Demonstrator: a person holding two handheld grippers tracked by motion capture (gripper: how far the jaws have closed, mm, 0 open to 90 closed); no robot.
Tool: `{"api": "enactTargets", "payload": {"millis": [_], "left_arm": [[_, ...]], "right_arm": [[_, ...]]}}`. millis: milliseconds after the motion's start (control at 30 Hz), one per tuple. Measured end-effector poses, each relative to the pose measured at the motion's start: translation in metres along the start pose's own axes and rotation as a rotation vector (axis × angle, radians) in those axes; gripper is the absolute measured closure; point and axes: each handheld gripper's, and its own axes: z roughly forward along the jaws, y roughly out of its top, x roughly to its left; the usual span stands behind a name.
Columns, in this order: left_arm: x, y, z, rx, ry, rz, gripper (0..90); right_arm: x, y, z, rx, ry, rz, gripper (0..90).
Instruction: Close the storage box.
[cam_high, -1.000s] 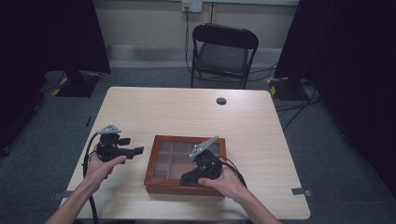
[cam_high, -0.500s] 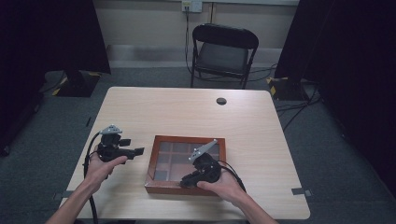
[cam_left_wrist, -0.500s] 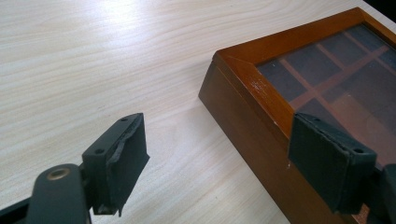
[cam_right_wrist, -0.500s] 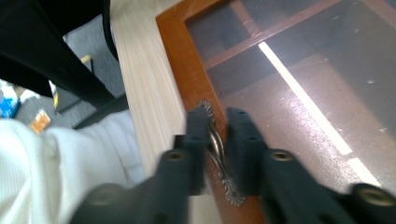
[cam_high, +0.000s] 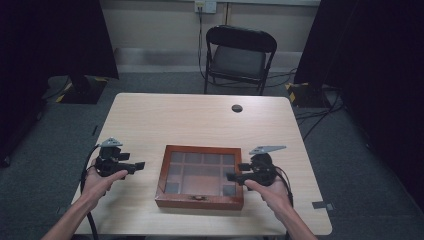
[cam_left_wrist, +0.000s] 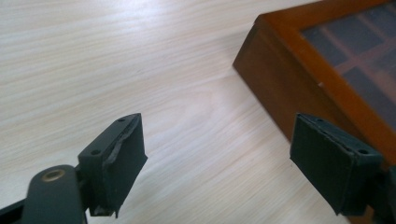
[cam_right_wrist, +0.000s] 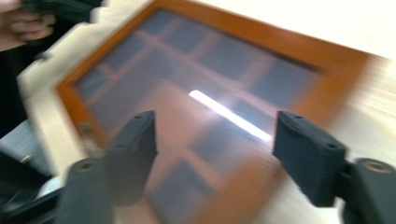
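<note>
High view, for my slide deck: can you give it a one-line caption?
Left gripper and right gripper, both open, flank a closed glass-lidded wooden box on a table.

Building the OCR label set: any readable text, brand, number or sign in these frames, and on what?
None readable. The wooden box, the table, the chair and both grippers carry no visible lettering. The wall outlet is too small to read, and the right gripper view is motion-blurred.

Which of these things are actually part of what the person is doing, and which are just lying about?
In use: wooden box with a glass lid; left gripper, open beside it; right gripper, jaws just opened, nothing between them.

Lying about: small dark round thing on the table; folding chair behind it.
</note>
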Motion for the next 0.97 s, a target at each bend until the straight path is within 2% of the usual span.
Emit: {"api": "enactTargets", "payload": {"millis": [67,100,133,233,267,333,367,433,467,500,567,600,667,733,767,800,833,900,967], "left_arm": [[0.006,-0.003,0.005,0.025,-0.004,-0.024,17.0],[0.009,-0.004,0.008,0.04,0.012,-0.036,17.4],[0.01,-0.005,0.01,0.053,0.033,-0.034,17.5],[0.014,-0.007,0.015,0.086,0.038,-0.025,18.4],[0.014,-0.008,0.016,0.104,0.042,-0.019,18.4],[0.014,-0.01,0.019,0.122,0.059,-0.019,17.7],[0.015,-0.012,0.021,0.126,0.071,-0.003,17.6],[0.013,-0.016,0.026,0.119,0.121,0.017,17.4],[0.013,-0.017,0.028,0.105,0.142,0.025,17.3],[0.013,-0.018,0.029,0.11,0.155,0.016,16.9],[0.012,-0.02,0.032,0.083,0.198,0.009,15.4],[0.013,-0.021,0.033,0.077,0.211,0.018,15.3],[0.012,-0.023,0.034,0.061,0.237,0.035,14.5],[0.013,-0.027,0.037,0.025,0.243,0.042,10.0],[0.013,-0.027,0.037,0.025,0.243,0.042,7.7],[0.016,-0.029,0.038,0.013,0.24,0.046,5.2],[0.016,-0.032,0.04,-0.015,0.245,0.031,2.2],[0.017,-0.032,0.04,-0.012,0.248,0.028,0.0],[0.016,-0.032,0.04,-0.014,0.252,0.025,0.0]], "right_arm": [[-0.014,-0.007,-0.009,-0.026,-0.047,0.05,18.5],[-0.021,-0.01,-0.012,-0.038,-0.095,0.063,16.4],[-0.028,-0.013,-0.014,-0.046,-0.142,0.069,15.6],[-0.051,-0.022,-0.017,-0.036,-0.236,0.127,15.3],[-0.059,-0.024,-0.017,-0.026,-0.274,0.158,15.1],[-0.072,-0.03,-0.016,-0.001,-0.337,0.18,14.9],[-0.077,-0.033,-0.014,0.017,-0.37,0.194,14.9],[-0.082,-0.038,-0.01,0.059,-0.426,0.203,15.0],[-0.083,-0.039,-0.008,0.067,-0.452,0.191,15.0],[-0.083,-0.04,-0.006,0.073,-0.469,0.181,14.9],[-0.082,-0.043,-0.001,0.091,-0.494,0.173,14.9],[-0.083,-0.044,0.001,0.103,-0.492,0.173,14.9],[-0.084,-0.047,0.007,0.132,-0.522,0.176,14.3],[-0.085,-0.048,0.009,0.098,-0.559,0.174,14.2],[-0.086,-0.05,0.011,0.076,-0.581,0.153,13.5],[-0.086,-0.054,0.014,0.047,-0.595,0.12,9.0],[-0.086,-0.056,0.016,0.023,-0.592,0.113,5.3],[-0.086,-0.061,0.019,-0.02,-0.593,0.101,0.4],[-0.086,-0.062,0.02,-0.025,-0.59,0.097,0.2]]}}
